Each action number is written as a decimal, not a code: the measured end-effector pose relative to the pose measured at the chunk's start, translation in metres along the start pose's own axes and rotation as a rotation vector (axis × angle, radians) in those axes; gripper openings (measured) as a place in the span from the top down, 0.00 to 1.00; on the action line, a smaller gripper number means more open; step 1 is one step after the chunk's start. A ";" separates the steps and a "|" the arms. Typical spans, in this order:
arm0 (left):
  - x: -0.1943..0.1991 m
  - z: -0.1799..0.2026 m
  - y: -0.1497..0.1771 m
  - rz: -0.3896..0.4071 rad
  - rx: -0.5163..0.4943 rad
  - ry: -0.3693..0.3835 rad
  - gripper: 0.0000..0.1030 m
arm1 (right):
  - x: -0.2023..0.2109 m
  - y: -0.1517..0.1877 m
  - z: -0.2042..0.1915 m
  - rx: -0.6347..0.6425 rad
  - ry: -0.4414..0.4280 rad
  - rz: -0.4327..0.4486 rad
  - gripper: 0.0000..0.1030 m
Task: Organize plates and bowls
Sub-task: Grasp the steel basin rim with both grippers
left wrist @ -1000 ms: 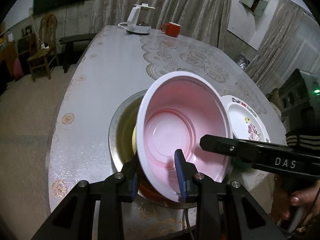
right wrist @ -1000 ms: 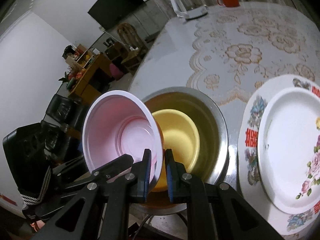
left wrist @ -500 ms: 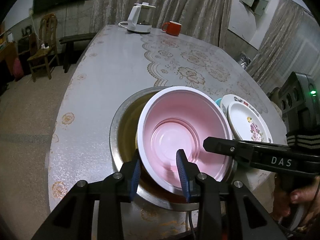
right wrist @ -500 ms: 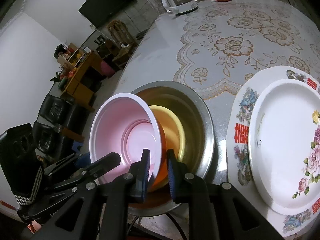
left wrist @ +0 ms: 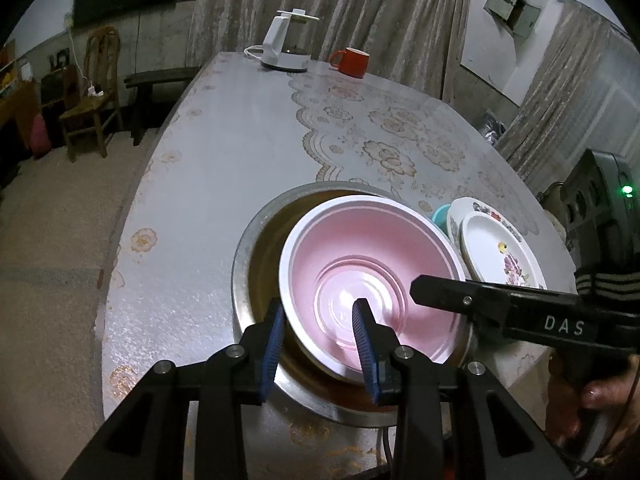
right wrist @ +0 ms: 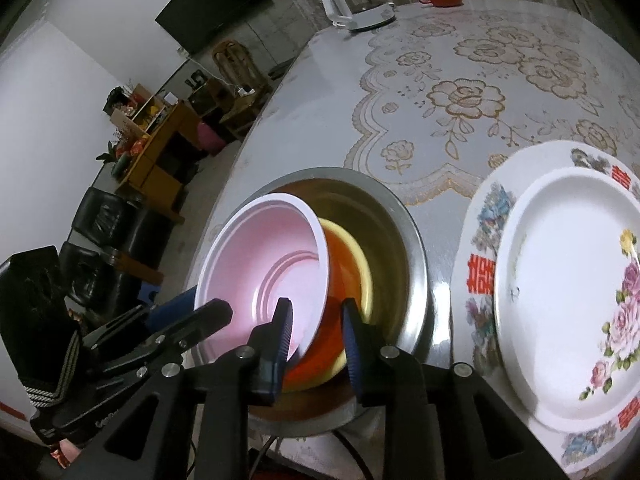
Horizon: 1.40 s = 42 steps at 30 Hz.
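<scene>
Pink bowl sits tilted in the steel basin, its rim between my left hand-held gripper, seemingly unpinched. My right hand-held gripper, marked "DAS", is opening around that rim.

Both grippers angle downward at the table's near edge: the left gripper with fingers parted astride a bowl rim, the right gripper with its jaws opening around the opposite rim.

Dim room: pale curtains along the back wall, a wooden chair on the speckled floor, a dark screen hung high, black sofa by a white wall.
</scene>
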<state>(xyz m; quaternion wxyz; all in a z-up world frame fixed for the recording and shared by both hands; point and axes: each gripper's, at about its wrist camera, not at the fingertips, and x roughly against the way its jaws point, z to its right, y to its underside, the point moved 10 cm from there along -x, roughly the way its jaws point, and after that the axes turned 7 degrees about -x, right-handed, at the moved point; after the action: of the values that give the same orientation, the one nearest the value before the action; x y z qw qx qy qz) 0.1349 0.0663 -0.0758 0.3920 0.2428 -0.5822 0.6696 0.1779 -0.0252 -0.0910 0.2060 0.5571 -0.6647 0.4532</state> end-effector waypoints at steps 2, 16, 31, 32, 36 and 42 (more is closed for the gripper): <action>0.002 0.001 -0.001 0.004 -0.004 0.006 0.66 | 0.000 0.000 -0.001 0.004 0.009 -0.015 0.73; 0.003 -0.001 -0.002 0.004 0.006 0.013 0.66 | 0.003 -0.010 0.002 0.041 0.072 0.001 0.67; 0.027 -0.017 -0.015 0.093 0.091 0.050 0.27 | 0.038 -0.040 0.000 0.040 -0.008 0.151 0.66; 0.029 -0.018 -0.017 0.098 0.097 0.052 0.26 | 0.041 -0.042 0.002 0.039 -0.003 0.160 0.66; 0.035 -0.031 -0.020 0.122 0.129 0.024 0.18 | 0.043 -0.045 0.012 0.024 0.016 0.167 0.66; 0.030 -0.052 -0.011 0.101 0.192 0.007 0.18 | 0.038 -0.043 0.021 0.049 0.055 0.161 0.66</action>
<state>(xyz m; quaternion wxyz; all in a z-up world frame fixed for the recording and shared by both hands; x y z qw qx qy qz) 0.1327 0.1242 -0.0564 0.3345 0.2473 -0.5255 0.7422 0.2117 -0.0627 -0.0557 0.1736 0.4941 -0.6901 0.4995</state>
